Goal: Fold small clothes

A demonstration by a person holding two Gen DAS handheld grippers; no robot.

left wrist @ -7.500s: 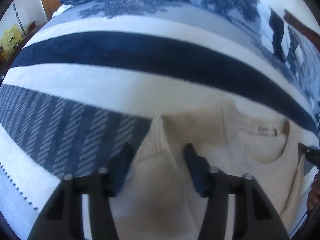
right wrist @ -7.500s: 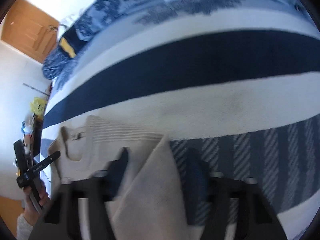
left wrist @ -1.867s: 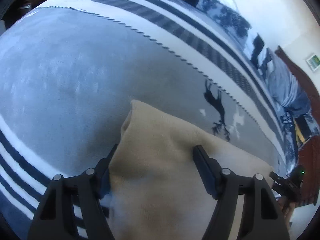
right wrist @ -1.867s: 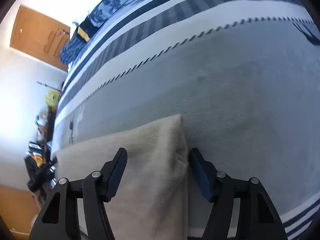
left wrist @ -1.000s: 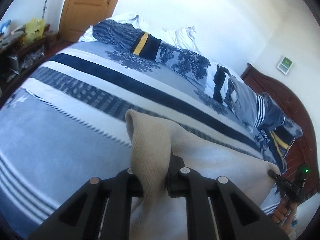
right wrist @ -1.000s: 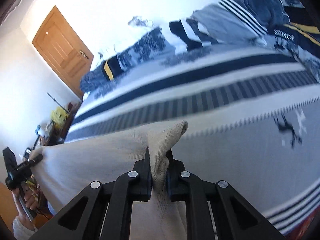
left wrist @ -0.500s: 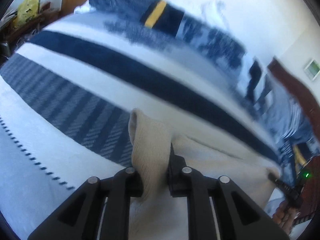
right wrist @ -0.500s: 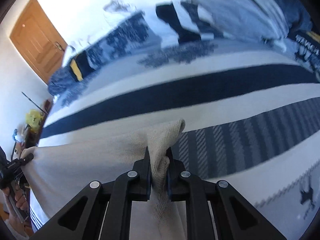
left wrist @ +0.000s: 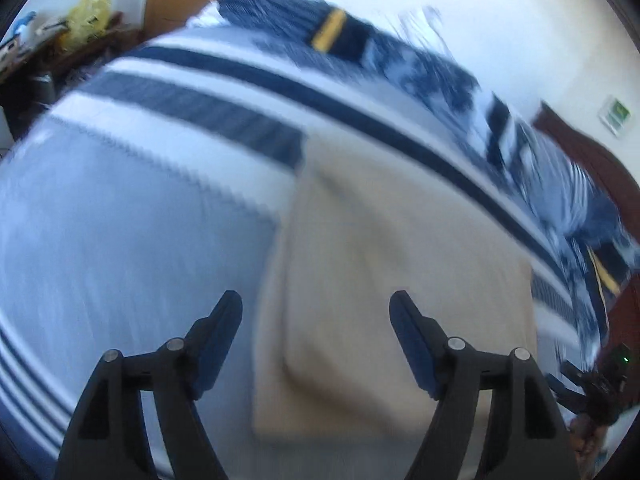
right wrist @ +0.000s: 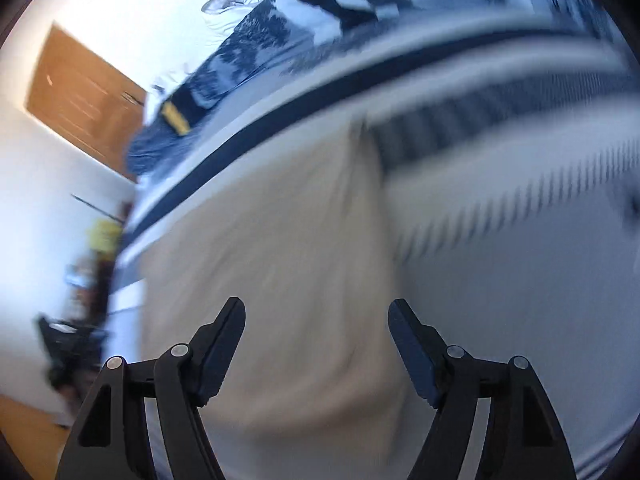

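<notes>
A beige knit sweater (left wrist: 384,256) lies folded over on the blue and white striped bedspread (left wrist: 132,224). It also shows in the right wrist view (right wrist: 272,240). My left gripper (left wrist: 316,332) is open and empty above the sweater's near left edge. My right gripper (right wrist: 316,336) is open and empty above the sweater's near right part. Both views are blurred by motion. The right gripper also shows at the lower right of the left wrist view (left wrist: 592,384).
A pile of dark blue and striped clothes (left wrist: 320,28) lies at the far side of the bed. A wooden door (right wrist: 80,104) stands at the back left. Cluttered furniture with a yellow bag (left wrist: 86,16) stands left of the bed. A dark headboard (left wrist: 592,160) is at right.
Both grippers were shut on the sweater's corners and carried them forward over the garment. Now both have opened, let go and pulled back, and the sweater lies folded on the bed.
</notes>
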